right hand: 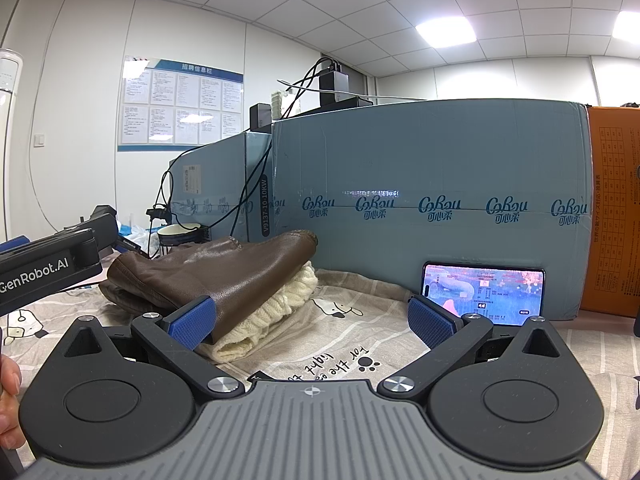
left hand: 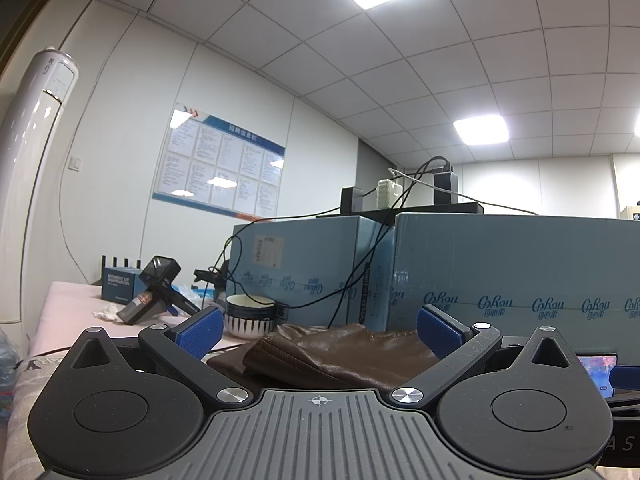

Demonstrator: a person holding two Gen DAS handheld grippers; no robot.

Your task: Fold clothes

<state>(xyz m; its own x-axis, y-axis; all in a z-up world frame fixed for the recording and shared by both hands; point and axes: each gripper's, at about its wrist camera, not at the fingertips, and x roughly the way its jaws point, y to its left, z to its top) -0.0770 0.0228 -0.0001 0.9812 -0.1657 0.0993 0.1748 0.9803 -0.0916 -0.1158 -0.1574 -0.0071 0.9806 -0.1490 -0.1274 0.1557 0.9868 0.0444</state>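
While both grippers sit low over the surface, the folded brown leather garment (right hand: 208, 272) lies stacked on top of a folded cream cable-knit sweater (right hand: 276, 312), and that little pile rests on a grey bedsheet printed with cartoon dogs and paw prints (right hand: 360, 344). Can't tell if it's a bed or a desk underneath, so I'll leave it at sheet.

Left gripper (left hand: 318, 332): jaws wide apart, nothing between them, pointed straight at the leather piece, which fills the gap in that view. Right gripper (right hand: 312, 318): jaws also spread wide and holding nothing; its left blue pad (right hand: 192, 326) is right up against the edge of the pile, looks like touching or just beside it, hard to say which. In the right wrist view you can see the left gripper's black body with the "GenRobot.AI" lettering coming in from the left, plus a bit of a hand (right hand: 8, 396) at the frame edge.

Behind the clothes there's a wall of big blue-grey cardboard boxes (right hand: 440, 184), with a smartphone with a lit screen (right hand: 484, 292) leaning against them, and an orange box (right hand: 616, 216) at far right. A white-and-navy patterned ceramic bowl (left hand: 250, 318) sits behind the pile, near black cables (left hand: 352, 280) hanging over the boxes.
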